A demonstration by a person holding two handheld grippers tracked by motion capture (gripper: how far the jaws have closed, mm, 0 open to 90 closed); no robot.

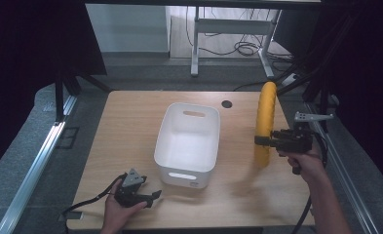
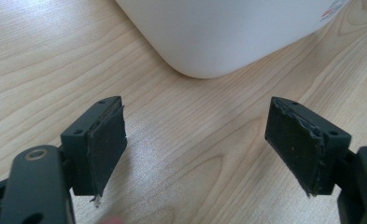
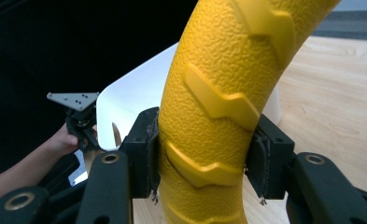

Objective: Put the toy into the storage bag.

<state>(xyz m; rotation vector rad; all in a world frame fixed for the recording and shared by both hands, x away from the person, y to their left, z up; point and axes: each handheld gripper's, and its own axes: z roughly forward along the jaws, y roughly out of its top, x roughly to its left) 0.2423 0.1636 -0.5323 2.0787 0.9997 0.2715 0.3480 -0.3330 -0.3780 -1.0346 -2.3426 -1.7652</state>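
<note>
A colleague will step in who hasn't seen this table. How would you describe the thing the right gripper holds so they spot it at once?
On the wooden table, look right of the white bin. There the right gripper is clamped on a long yellow curved object, held upright above the tabletop. It is the only yellow thing there, with a pebbled, chevron-ridged surface.

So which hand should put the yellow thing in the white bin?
The right: its gripper already clamps the yellow ridged tube beside the white bin. The left gripper is open, holding nothing.
</note>
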